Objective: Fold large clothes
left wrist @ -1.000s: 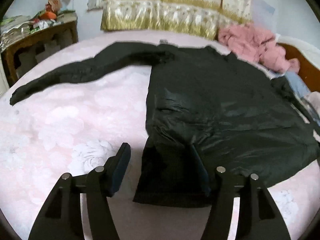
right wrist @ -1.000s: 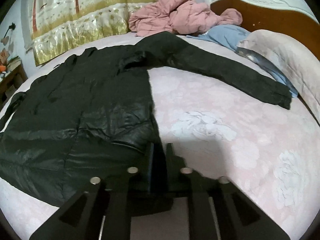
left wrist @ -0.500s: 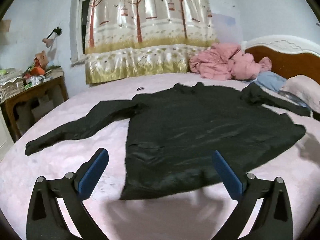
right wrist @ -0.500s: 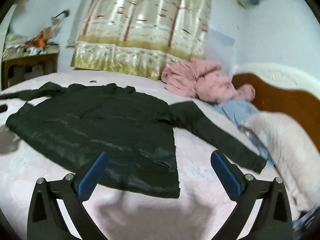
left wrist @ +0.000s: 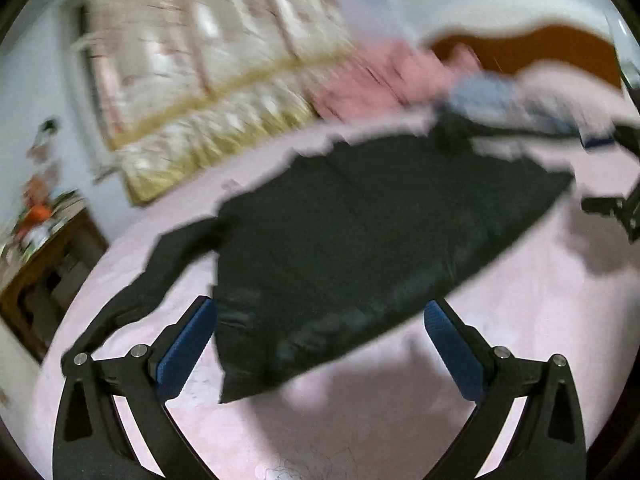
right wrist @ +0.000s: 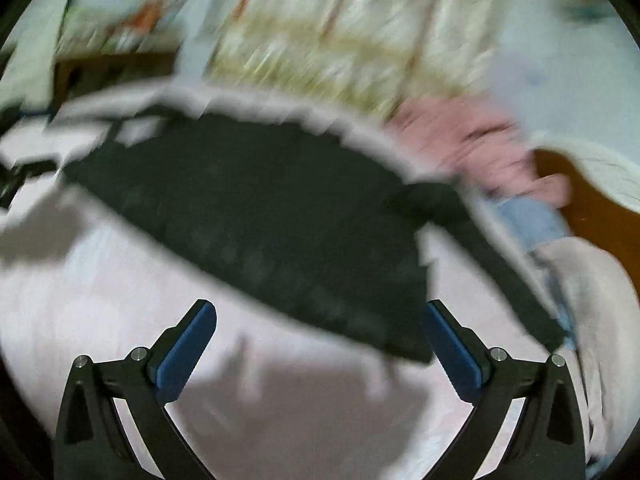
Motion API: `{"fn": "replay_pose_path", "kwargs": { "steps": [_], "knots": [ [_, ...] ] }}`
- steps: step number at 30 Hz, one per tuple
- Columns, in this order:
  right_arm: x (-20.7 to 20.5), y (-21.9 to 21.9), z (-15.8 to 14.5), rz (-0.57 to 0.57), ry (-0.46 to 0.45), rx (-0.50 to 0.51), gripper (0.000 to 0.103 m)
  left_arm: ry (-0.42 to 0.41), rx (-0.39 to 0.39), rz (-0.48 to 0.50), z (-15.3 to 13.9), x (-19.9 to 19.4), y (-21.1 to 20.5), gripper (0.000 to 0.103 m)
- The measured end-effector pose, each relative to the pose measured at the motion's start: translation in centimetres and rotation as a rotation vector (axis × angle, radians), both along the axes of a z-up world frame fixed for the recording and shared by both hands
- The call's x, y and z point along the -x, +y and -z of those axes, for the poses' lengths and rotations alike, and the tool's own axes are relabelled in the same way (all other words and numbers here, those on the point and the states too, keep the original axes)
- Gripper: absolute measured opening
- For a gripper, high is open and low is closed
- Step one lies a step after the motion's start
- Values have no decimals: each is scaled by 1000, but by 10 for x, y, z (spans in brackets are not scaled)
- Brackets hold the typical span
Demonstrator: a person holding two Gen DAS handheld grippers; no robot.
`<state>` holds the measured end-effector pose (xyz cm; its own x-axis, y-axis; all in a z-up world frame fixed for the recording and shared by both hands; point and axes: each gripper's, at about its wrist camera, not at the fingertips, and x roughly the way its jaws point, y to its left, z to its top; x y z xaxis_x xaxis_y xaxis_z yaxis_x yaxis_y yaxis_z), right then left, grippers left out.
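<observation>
A large black jacket (left wrist: 360, 240) lies spread flat on the pink bed (left wrist: 520, 340), sleeves out to both sides. It also shows in the right wrist view (right wrist: 260, 220). My left gripper (left wrist: 320, 344) is open and empty, raised above the hem near the jacket's left bottom corner. My right gripper (right wrist: 320, 344) is open and empty, raised above the hem near the right bottom corner. The right gripper shows at the far right edge of the left wrist view (left wrist: 616, 208). Both views are blurred by motion.
A pink garment (left wrist: 380, 84) and a blue one (left wrist: 480, 92) lie heaped by the wooden headboard (left wrist: 540, 52). A pillow (right wrist: 588, 280) lies at the bed's head. A cluttered wooden desk (left wrist: 44, 256) stands left of the bed. Curtains (left wrist: 220, 80) hang behind.
The right gripper opened and let go of the jacket's hem; the left stayed open. Both have lifted back from the jacket and now swing and tilt fast, blurring the views.
</observation>
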<state>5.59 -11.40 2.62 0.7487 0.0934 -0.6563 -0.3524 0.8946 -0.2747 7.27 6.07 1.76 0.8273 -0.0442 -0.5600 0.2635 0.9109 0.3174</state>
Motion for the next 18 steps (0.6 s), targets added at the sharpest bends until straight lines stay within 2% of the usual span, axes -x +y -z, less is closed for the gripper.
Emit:
{"fn": "replay_pose_path", "kwargs": {
  "steps": [2,4,10,14,18],
  "knots": [
    [-8,9,8,8,-1,81,102,69,-55,17,12,-17,-8,103],
    [-18,15,15,31,7,131,102,104,-96,2,23,-33,-13,103],
    [-35,20,30,56,37,128,102,172,-138,-14,47,-54,-19,103],
    [-54,17,46,116,77,190,102,192,-214,-53,63,-61,-17,103],
    [-66,3,53,161,87,155,102,157,-200,-110,67,-69,-4,103]
  ]
}}
